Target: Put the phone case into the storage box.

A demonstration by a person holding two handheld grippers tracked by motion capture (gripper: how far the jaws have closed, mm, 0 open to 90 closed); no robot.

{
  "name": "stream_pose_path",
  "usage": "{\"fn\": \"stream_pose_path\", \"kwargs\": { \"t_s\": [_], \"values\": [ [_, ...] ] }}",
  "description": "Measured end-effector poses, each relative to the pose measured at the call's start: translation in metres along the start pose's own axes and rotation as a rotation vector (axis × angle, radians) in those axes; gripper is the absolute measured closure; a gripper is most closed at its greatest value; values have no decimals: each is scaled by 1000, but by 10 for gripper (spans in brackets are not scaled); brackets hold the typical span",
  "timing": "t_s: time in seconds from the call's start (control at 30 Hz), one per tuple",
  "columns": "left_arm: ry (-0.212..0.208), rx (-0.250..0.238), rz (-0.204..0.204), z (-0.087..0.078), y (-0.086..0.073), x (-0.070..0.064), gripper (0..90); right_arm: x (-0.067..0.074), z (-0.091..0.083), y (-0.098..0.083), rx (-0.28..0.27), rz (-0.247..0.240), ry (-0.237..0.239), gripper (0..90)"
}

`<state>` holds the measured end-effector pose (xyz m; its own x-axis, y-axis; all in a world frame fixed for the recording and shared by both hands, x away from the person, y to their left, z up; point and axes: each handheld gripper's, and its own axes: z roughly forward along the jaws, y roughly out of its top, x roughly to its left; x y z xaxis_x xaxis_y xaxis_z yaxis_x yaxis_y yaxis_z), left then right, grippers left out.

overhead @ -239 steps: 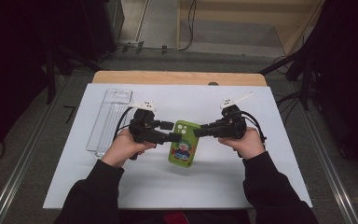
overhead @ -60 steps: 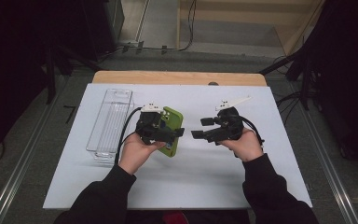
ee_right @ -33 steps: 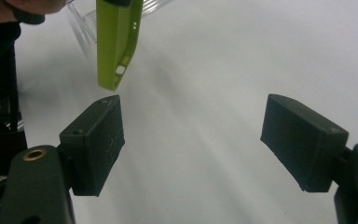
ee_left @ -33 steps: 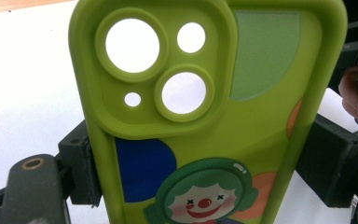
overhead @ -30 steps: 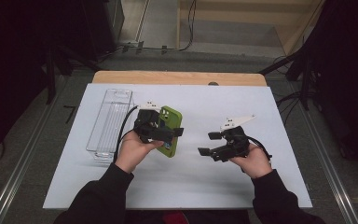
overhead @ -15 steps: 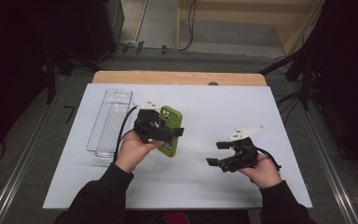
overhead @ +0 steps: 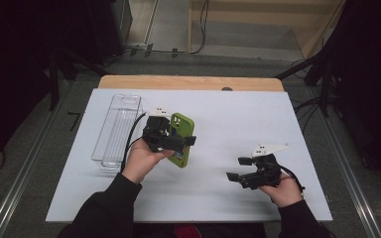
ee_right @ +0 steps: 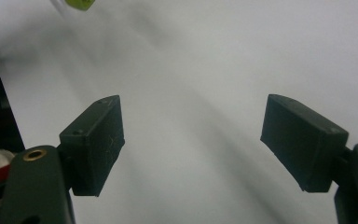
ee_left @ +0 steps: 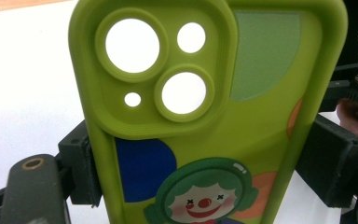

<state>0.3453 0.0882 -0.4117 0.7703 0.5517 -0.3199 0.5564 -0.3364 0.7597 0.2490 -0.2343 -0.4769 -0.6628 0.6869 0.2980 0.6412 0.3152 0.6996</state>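
- My left gripper point(overhead: 182, 144) is clamped across the green phone case point(overhead: 182, 140), holding it above the bench point(overhead: 238, 114) left of centre, beside the clear tray point(overhead: 116, 130).
- My right gripper point(overhead: 237, 168) hovers near the bench's front right corner, jaws apart and empty.

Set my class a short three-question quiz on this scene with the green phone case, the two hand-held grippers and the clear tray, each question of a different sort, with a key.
1. True or false: the right gripper holds the green phone case.
2. Which thing lies on the white table to the left of the left gripper? A) a clear tray B) a red cup C) a book
3. Fill in: the picture printed on the case in the left gripper view is a ____ face.

Key
1. False: its jaws stand open with nothing between them; the left gripper grips the case by its sides.
2. A, the clear tray.
3. Clown.
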Motion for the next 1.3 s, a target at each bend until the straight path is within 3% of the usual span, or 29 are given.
{"fn": "stream_pose_path", "kwargs": {
  "t_s": [0.1, 0.3, 0.67, 1.3],
  "values": [
    [-3, 8, 1, -1, 0, 1, 166, 2, -2, -4, 8, -3, -44, 194],
    [-16, 22, -4, -2, 1, 2, 165, -1, -4, -9, 53, 46, -93, 194],
    [-12, 37, -2, -8, 5, 6, 166, -5, -3, -13, 54, 71, -107, 201],
    [18, 52, -11, -36, 15, 16, 165, -6, -5, -11, 49, 88, -110, 219]
  ]
}}
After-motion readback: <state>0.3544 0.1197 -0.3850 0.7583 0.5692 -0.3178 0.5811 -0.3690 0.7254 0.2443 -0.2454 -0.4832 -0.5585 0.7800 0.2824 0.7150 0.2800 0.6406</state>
